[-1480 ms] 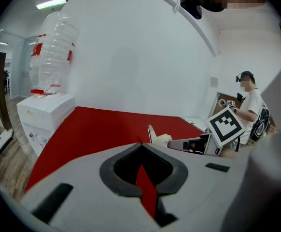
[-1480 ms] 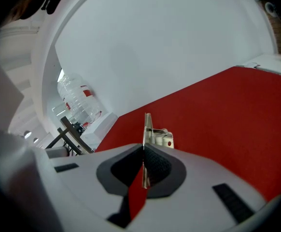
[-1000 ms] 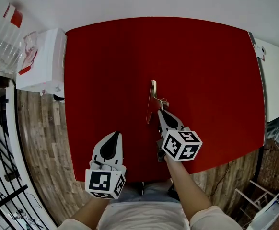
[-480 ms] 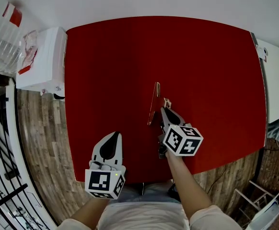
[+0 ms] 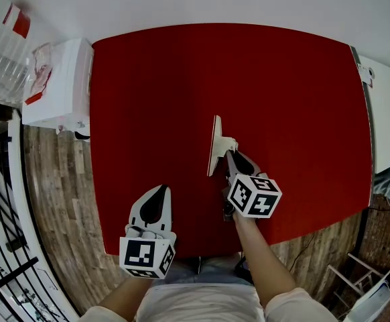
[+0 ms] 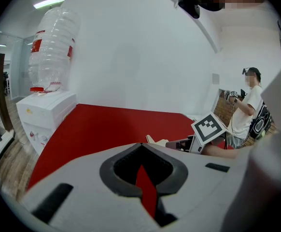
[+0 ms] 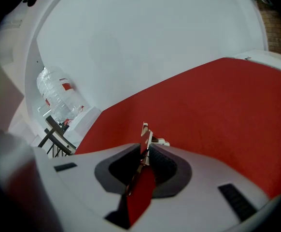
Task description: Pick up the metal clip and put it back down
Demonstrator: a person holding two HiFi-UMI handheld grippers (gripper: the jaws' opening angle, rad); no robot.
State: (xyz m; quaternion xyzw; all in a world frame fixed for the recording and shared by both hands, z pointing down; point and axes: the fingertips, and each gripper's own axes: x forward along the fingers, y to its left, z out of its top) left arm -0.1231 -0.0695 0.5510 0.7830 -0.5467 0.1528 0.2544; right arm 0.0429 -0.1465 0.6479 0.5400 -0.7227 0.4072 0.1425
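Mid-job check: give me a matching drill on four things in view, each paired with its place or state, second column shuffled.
1 metal clip
2 left gripper
3 right gripper
4 water dispenser

A beyond the left edge of the red cloth, head view
B has the clip between its jaws
C near the middle of the cloth
D empty, over the cloth's near edge

Pairs: 1-C, 2-D, 3-B, 4-A.

The right gripper's jaws have just been opening, with the clip between them.
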